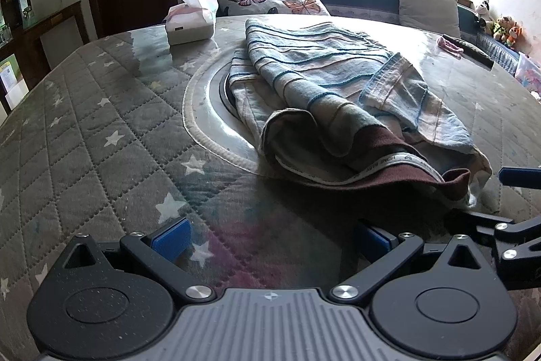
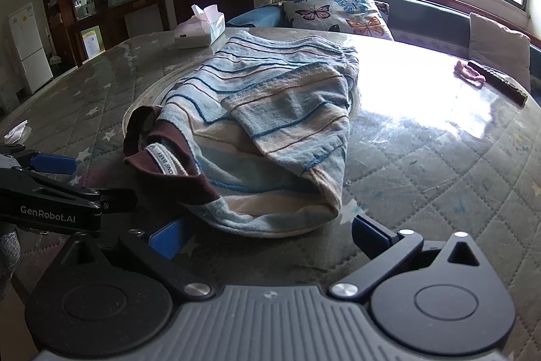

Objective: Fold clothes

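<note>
Striped shirt [image 1: 338, 97] | lying loosely doubled on desk [image 1: 101, 124], brown collar [image 2: 189, 171] nearest | left claw [image 1: 270, 242] and right claw [image 2: 270, 235] both released, empty | stage not settled; layers best squared and smoothed flat.

A round table [image 2: 439, 178], covered by a grey quilted star-print cloth under clear glossy sheeting, carries a folded striped shirt [image 2: 270, 124] straight ahead of both grippers, a tissue box [image 2: 199, 34] beyond it leftward, and a pink scrunchie [image 2: 468, 73] far right.
</note>
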{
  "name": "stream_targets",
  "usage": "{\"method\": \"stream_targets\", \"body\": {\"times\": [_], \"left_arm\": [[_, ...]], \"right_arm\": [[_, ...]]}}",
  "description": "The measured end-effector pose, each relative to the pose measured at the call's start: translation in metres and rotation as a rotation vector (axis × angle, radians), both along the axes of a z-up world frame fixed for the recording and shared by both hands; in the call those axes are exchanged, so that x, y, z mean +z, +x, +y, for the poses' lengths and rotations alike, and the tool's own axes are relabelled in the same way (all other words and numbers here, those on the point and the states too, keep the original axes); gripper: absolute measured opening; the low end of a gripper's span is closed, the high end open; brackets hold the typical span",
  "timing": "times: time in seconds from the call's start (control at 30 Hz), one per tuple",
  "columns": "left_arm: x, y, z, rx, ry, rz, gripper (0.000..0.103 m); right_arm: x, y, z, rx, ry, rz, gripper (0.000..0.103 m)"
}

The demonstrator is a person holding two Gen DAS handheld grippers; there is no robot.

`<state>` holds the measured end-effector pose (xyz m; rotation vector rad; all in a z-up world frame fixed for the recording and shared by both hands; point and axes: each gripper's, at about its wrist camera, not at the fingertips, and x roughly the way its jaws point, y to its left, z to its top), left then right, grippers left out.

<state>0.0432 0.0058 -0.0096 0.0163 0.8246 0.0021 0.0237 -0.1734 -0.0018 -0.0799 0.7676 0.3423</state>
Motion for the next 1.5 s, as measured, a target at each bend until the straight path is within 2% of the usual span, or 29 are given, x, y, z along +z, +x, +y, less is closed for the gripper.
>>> {"method": "stream_targets", "body": {"times": [0.5, 0.67, 0.77, 0.83, 0.87, 1.0, 1.07, 1.13, 1.2, 1.33, 1.5], "left_arm": [[0.015, 0.009, 0.017, 0.023, 0.010, -0.034, 0.103], [0.023, 0.014, 0.028, 0.053, 0.018, -0.063, 0.103], [0.027, 0.020, 0.037, 0.073, 0.017, -0.074, 0.102], [0.029, 0.026, 0.044, 0.086, 0.012, -0.079, 0.102], [0.030, 0.029, 0.047, 0.092, 0.009, -0.082, 0.101], [0.031, 0.046, 0.058, 0.113, 0.002, -0.090, 0.089], [0.030, 0.057, 0.063, 0.118, -0.011, -0.090, 0.082], [0.030, 0.068, 0.066, 0.113, -0.025, -0.091, 0.074], [0.030, 0.081, 0.066, 0.100, -0.033, -0.088, 0.068], [0.023, 0.109, 0.061, 0.059, -0.028, -0.070, 0.053], [0.016, 0.140, 0.058, 0.017, -0.029, -0.060, 0.050]], "right_arm": [[0.031, 0.007, -0.005, 0.054, 0.024, -0.064, 0.103], [0.027, 0.024, 0.003, 0.071, -0.002, -0.057, 0.102], [0.024, 0.034, 0.009, 0.082, -0.020, -0.052, 0.097], [0.022, 0.041, 0.013, 0.089, -0.031, -0.049, 0.089], [0.021, 0.045, 0.015, 0.093, -0.037, -0.047, 0.089], [0.017, 0.059, 0.022, 0.107, -0.060, -0.040, 0.081], [0.014, 0.065, 0.025, 0.114, -0.063, -0.033, 0.075], [0.011, 0.070, 0.027, 0.118, -0.051, -0.016, 0.064], [0.009, 0.073, 0.028, 0.126, -0.046, -0.006, 0.061], [0.007, 0.077, 0.032, 0.140, -0.054, -0.011, 0.043], [0.009, 0.082, 0.031, 0.131, -0.046, -0.024, 0.018]]}}
